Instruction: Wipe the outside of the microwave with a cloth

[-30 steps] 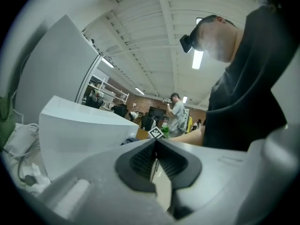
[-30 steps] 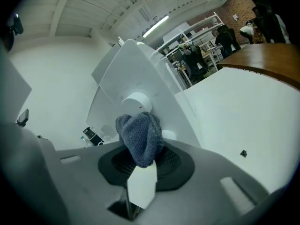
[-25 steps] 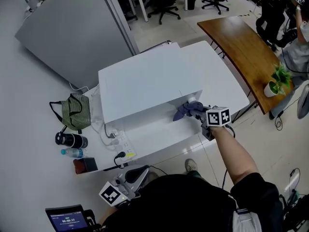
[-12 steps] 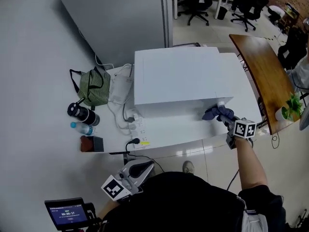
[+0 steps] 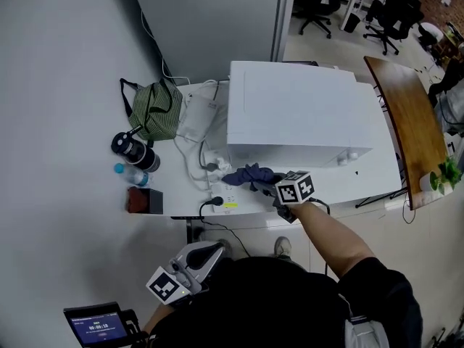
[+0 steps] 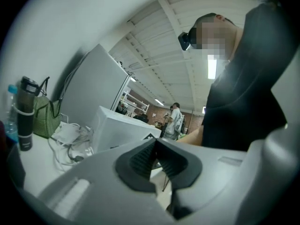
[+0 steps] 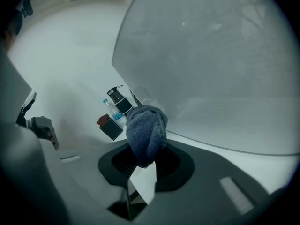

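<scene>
Clamping cloth [image 7: 146, 128] beside microwave [image 5: 297, 114], right claw [image 7: 140, 165] tips hidden

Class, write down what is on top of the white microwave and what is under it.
The microwave has a bare top. It stands on the white table; the tabletop directly beneath it is covered by its body and cannot be seen.

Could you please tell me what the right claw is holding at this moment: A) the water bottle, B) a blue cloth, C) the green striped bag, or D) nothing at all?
B: the right gripper view shows the right claw shut on a bunched blue cloth, close to the front of the microwave.
</scene>
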The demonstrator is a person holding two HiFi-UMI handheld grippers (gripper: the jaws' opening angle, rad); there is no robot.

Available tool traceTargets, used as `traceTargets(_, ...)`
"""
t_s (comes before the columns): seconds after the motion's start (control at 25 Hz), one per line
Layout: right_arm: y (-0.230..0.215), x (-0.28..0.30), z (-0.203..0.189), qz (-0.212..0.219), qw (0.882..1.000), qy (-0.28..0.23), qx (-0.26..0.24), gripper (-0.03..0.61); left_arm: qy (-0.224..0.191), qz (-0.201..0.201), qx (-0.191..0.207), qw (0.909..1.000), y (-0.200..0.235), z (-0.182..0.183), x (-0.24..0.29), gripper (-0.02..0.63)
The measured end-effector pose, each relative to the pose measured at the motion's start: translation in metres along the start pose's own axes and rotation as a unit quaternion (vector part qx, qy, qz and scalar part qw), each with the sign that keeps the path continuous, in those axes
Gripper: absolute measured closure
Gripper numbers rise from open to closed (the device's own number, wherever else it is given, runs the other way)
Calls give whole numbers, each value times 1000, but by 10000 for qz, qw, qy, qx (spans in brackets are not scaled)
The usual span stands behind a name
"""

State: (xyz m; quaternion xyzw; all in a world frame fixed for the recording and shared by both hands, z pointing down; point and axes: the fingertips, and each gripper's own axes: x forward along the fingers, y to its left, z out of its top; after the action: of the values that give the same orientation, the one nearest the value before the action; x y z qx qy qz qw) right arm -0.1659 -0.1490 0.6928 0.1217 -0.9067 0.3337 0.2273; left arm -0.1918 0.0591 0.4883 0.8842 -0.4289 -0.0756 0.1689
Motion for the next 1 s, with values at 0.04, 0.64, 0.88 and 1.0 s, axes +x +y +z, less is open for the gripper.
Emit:
traceTargets(0.04, 5, 18, 5, 36, 10000, 46, -6, 505, 37, 88, -6, 10000, 2, -1, -6, 611)
traceTargets(0.64, -93, -58, -11, -725, 9901, -623, 1024, 505, 592, -308, 134, 9977, -14, -5, 26, 611)
traceTargets(0.88, -169, -169, -38, -1552, 9731, -1051, 1342, 505, 913, -855, 210, 9919, -46, -19, 74, 611)
traceTargets(1.0, -183, -197, -39, -1734, 9654, -1281, 1469, 505, 1003, -1015, 245, 9895, -58, -21, 87, 611)
